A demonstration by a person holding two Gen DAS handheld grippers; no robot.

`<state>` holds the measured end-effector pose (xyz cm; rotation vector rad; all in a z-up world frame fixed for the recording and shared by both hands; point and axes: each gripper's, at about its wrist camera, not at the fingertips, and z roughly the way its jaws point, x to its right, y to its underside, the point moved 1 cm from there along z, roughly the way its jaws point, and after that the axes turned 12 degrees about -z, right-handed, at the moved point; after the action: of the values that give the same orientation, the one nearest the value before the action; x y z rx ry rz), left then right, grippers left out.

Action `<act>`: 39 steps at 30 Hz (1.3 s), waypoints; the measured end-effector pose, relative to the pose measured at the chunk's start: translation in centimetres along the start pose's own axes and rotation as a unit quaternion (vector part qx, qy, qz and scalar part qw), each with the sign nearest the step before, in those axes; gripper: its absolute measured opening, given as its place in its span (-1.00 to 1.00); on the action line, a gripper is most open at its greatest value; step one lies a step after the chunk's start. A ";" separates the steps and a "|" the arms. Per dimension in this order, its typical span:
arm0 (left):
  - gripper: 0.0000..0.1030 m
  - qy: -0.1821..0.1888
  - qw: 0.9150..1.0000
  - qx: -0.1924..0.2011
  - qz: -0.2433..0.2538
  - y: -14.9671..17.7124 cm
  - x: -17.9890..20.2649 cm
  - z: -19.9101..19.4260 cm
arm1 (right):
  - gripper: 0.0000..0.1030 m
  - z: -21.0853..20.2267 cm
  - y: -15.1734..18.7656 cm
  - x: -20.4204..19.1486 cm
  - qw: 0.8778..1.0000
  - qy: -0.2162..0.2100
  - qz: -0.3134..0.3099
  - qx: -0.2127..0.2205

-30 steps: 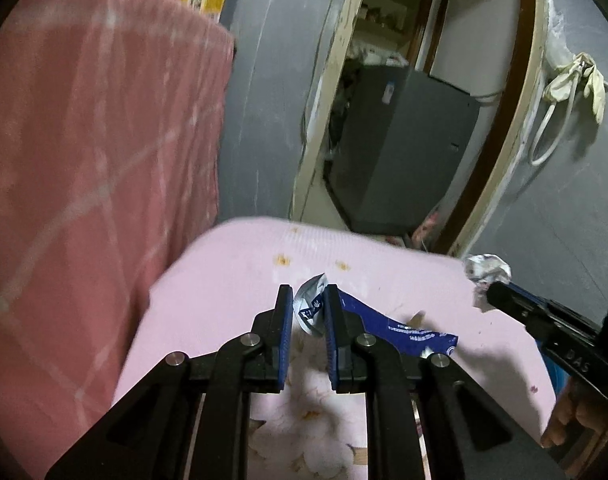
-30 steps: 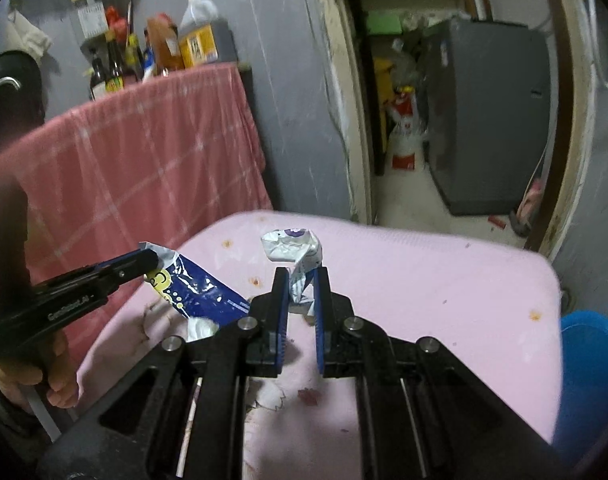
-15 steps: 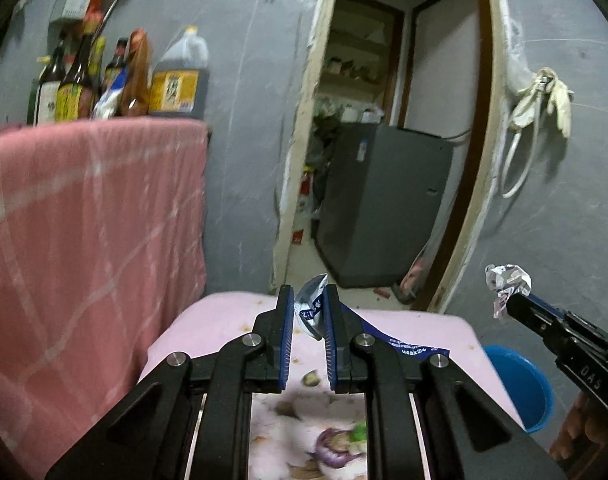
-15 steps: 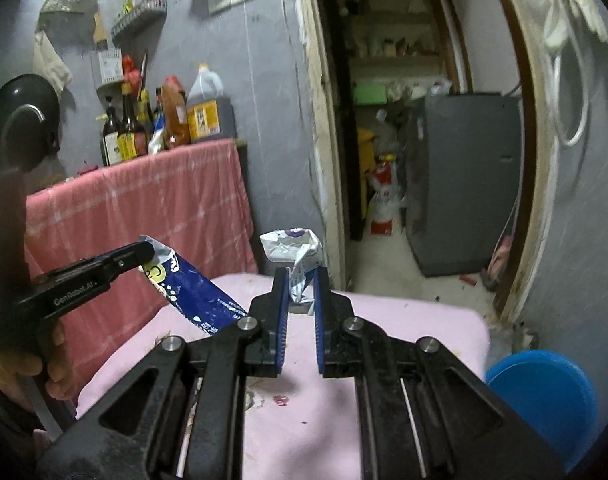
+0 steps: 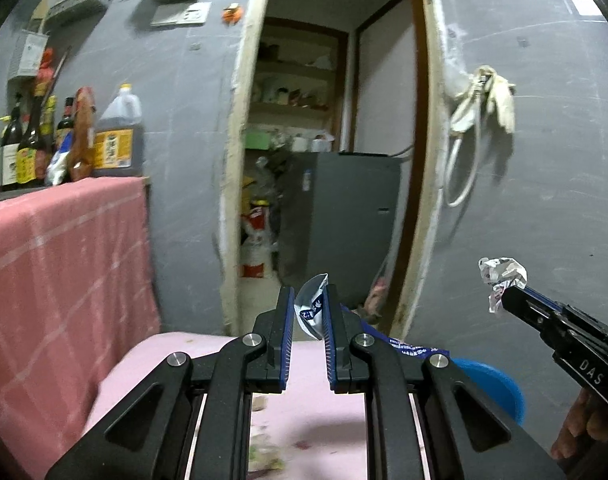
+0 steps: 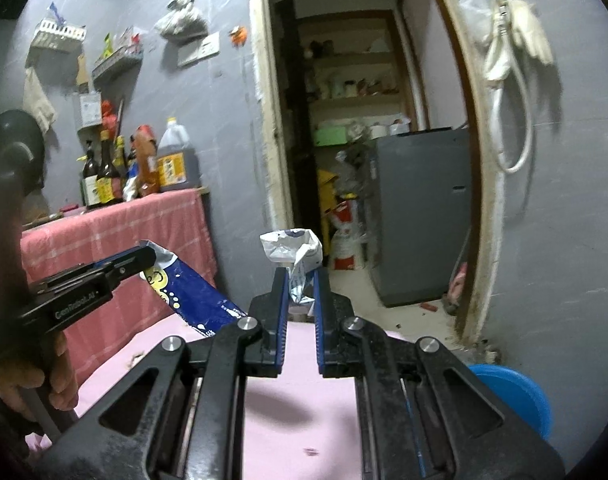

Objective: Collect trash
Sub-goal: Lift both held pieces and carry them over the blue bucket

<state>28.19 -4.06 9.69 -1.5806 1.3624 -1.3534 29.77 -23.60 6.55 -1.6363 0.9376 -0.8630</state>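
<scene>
It was a modest home kitchen. Left of the doorway [image 5: 324, 140], oil and sauce bottles [image 5: 63, 140] stood on a pink-draped tabletop [image 5: 63, 260]. Pantry shelves [image 6: 352, 80] showed through it.

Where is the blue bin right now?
The blue bin sits on the floor at lower right in both wrist views, past the pink table's right edge, against the grey wall below the doorframe.

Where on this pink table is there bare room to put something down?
The pink tabletop is bare just ahead of the right gripper, toward the blue bin. Under the left gripper it is crowded with food scraps.
</scene>
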 end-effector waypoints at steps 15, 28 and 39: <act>-0.78 0.070 0.996 -0.053 0.021 4.6 10.7 4.9 | -0.77 -4.2 4.6 9.6 0.995 0.087 0.046 -0.031; -0.78 0.063 0.985 -0.159 0.037 10.3 15.6 12.6 | -0.77 -3.0 11.8 14.8 0.983 0.110 0.102 -0.104; -0.77 0.039 0.965 -0.257 0.025 15.4 16.0 17.3 | -0.74 -1.4 16.2 16.4 0.969 0.111 0.140 -0.169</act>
<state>39.12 -25.85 -4.42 -1.8134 1.8995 -1.0922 33.07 -41.71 -7.32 -1.6554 1.5011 -0.7267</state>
